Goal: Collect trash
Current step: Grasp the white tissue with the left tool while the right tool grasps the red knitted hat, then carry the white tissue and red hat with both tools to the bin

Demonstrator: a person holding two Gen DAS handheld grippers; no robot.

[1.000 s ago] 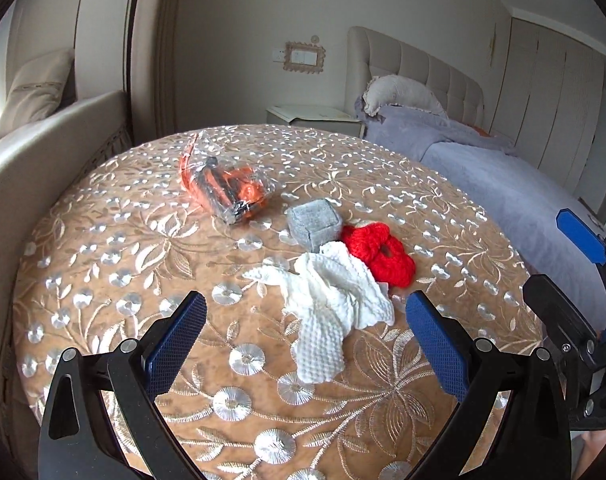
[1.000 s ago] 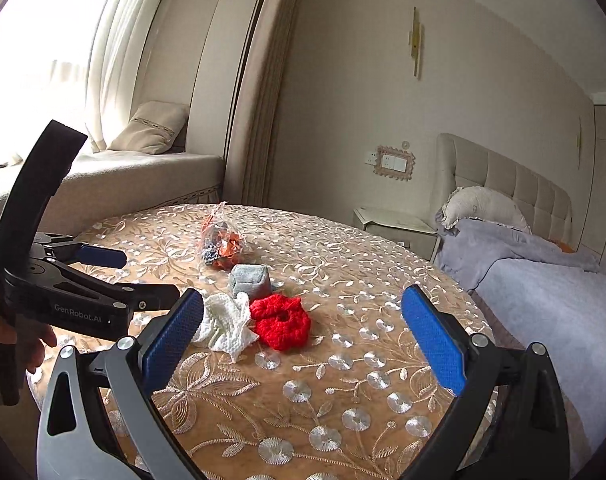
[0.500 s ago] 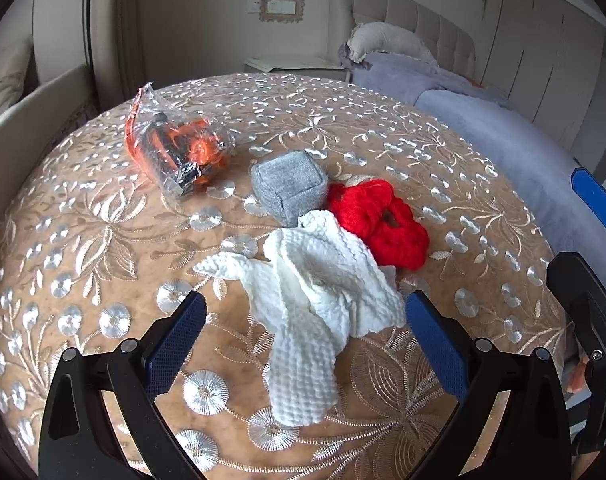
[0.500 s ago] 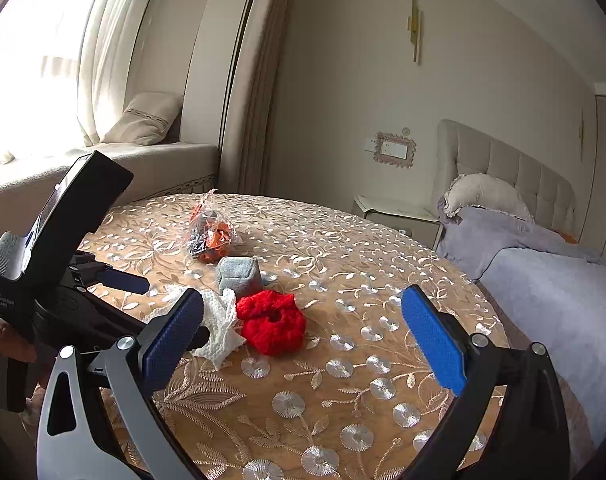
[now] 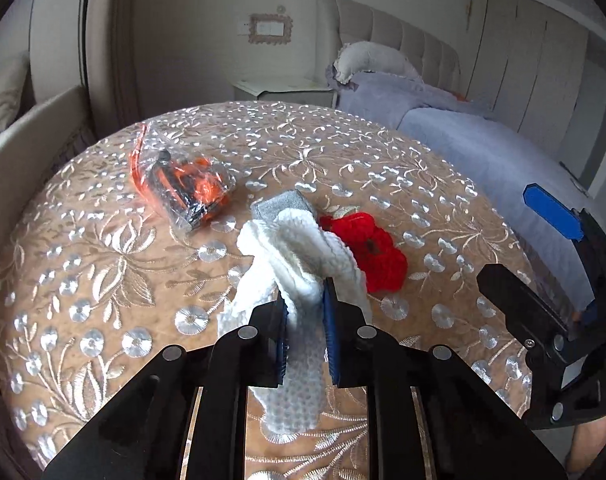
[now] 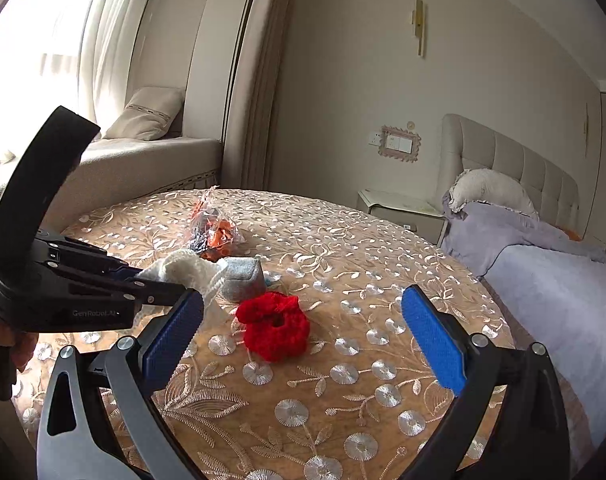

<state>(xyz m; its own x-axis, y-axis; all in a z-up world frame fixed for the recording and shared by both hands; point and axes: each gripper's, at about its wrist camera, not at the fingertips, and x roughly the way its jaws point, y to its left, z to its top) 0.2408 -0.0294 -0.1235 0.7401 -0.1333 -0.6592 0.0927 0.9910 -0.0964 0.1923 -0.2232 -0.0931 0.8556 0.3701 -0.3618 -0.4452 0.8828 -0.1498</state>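
Your left gripper point(image 5: 305, 312) is angled down at the tabletop point(image 5: 103, 280), fingers closing on the white knit cloth point(image 5: 299, 256): the blue pads already pinch a bunched fold of it, and the rest spills out front and below. From the right wrist view, your left gripper point(image 6: 143, 284) comes in from the left edge, with your hand point(image 6: 11, 344) on its handle.

Your right gripper point(image 6: 299, 344) sits lower-angled, nearly level, fingers spread wide and empty, with the red crocheted scrunchie point(image 6: 275, 326) lying on the tabletop between and beyond them, untouched.

Materials:
- White cloth: chunky waffle knit, soft, crumpled.
- Scrunchie: fuzzy red yarn, ring-shaped, just beside the cloth.
- Grey felt box point(image 6: 243, 276): small, rounded cube, touching the cloth's far side.
- Clear plastic bag point(image 5: 183, 188): crinkled, with orange and black contents; well apart toward the far left.
- Tabletop: round, tan cover with shiny silver floral embroidery.
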